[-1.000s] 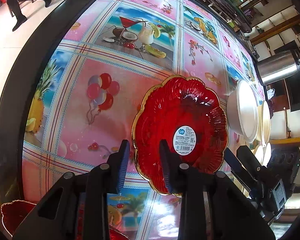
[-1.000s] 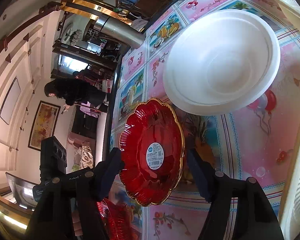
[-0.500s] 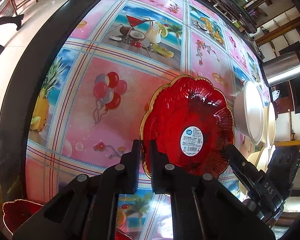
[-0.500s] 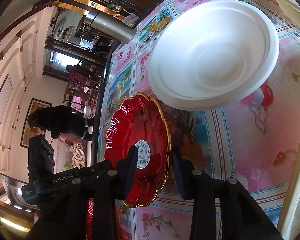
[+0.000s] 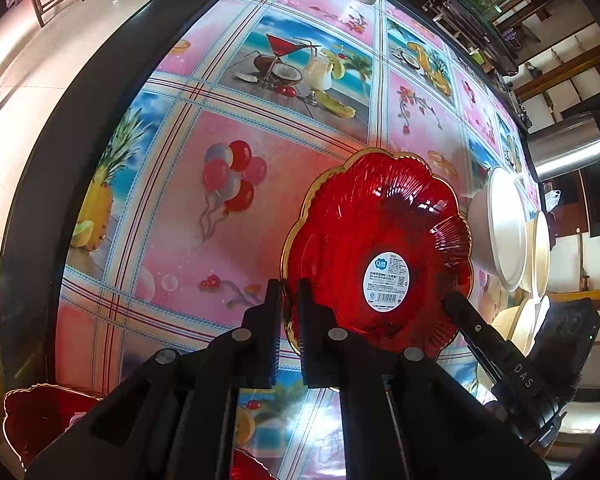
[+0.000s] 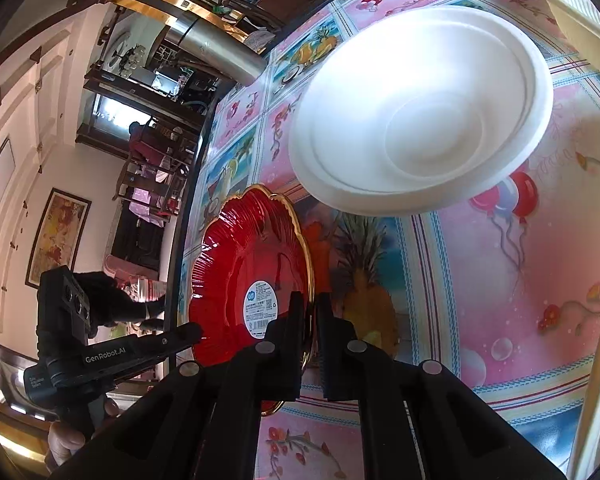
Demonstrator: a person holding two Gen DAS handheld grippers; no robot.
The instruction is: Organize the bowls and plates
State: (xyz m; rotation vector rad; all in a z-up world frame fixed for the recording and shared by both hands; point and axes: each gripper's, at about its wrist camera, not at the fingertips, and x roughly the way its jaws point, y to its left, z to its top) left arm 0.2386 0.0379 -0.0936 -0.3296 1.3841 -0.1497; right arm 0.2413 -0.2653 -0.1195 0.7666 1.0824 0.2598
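On table, left wrist view: left gripper (image 5: 289, 300) angled steeply down; jaws clamped on the gilt rim of the red scalloped plate (image 5: 364, 236).
Plate position: on the fruit-print tablecloth (image 5: 180, 240), beside a white foam bowl (image 5: 500, 232).
Right wrist view: right gripper (image 6: 311, 312) tilted down; jaws have just been closing, now pinching the opposite plate rim.
Left gripper body: at left, fingers (image 6: 64, 440) on its handle.
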